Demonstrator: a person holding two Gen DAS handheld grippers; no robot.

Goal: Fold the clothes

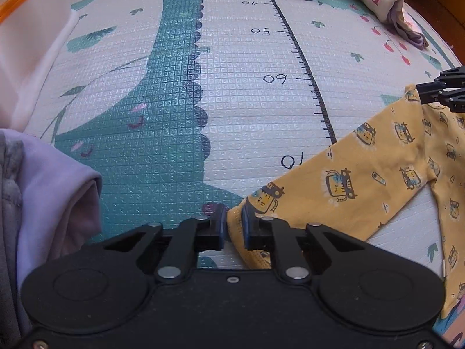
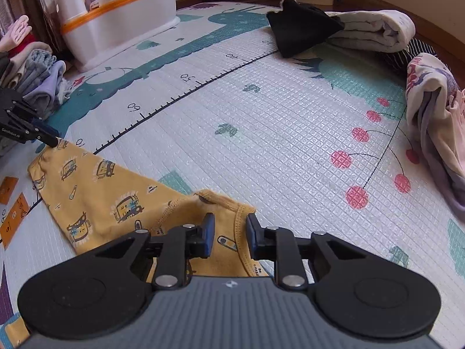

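Left wrist, jaws pinching yellow garment (image 1: pixel 343 183) cuff

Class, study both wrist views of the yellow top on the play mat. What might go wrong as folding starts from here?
1. The left gripper pinches only the very edge of the yellow top's sleeve cuff, so it may slip free.
2. The right gripper straddles the collar with a gap between its pads; lifting now could leave that end on the mat.

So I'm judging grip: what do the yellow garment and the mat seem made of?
Yellow garment: likely soft matte cotton knit; it wrinkles, with a stitched ribbed collar. Mat: probably glossy embossed foam or plastic; its grid texture catches glare.
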